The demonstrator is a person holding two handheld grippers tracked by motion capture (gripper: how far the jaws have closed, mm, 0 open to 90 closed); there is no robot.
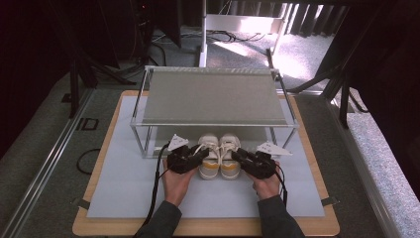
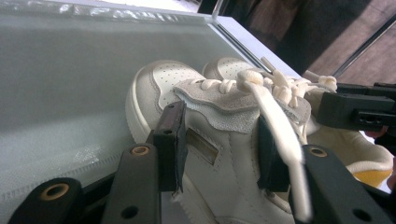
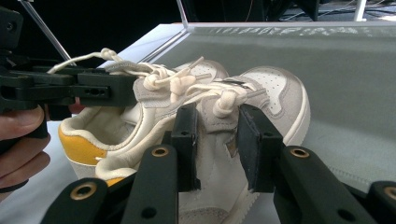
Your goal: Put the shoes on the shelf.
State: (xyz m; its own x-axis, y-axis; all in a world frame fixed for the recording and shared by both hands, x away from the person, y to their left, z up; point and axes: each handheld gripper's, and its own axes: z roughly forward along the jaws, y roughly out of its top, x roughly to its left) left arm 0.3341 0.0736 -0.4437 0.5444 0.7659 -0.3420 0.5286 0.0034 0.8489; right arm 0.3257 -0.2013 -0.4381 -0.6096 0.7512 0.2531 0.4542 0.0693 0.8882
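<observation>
Right now the two-tier shoe rack is your landmark: the pair of white sneakers sits at its front edge, toes pointing in under the lower shelf, heels toward you. Your left gripper clamps the left sneaker across its laced midfoot, and your right gripper does the same on the right sneaker, jaws partly closed. Each shoe's long axis runs straight into the rack. Yellow heel patches show; the laces look loosely knotted, though blurred.
</observation>
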